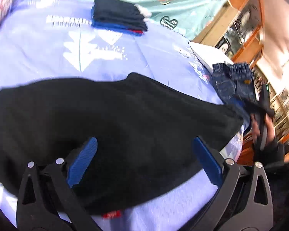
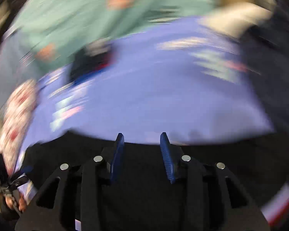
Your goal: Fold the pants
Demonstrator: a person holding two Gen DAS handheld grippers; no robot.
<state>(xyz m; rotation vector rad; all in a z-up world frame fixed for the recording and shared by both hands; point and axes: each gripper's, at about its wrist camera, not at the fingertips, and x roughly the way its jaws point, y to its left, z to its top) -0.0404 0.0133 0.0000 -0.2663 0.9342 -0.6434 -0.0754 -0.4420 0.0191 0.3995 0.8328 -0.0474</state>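
Black pants [image 1: 115,111] lie spread across a lavender bedsheet [image 1: 38,48] in the left wrist view, with a small red label [image 1: 111,214] at their near edge. My left gripper [image 1: 144,140] hovers over them, its blue pads wide apart and nothing between them. The right wrist view is heavily blurred. In it my right gripper [image 2: 142,134] stands partly open above the edge of the black pants [image 2: 240,150], and no cloth is pinched between its pads [image 2: 166,154].
A folded stack of dark and blue clothes [image 1: 118,16] rests farther back on the sheet. Denim shorts [image 1: 235,80] lie at the bed's right edge beside a person's hand [image 1: 260,129]. A teal patterned blanket [image 1: 183,3] covers the far side. Wooden shelves [image 1: 246,28] stand beyond.
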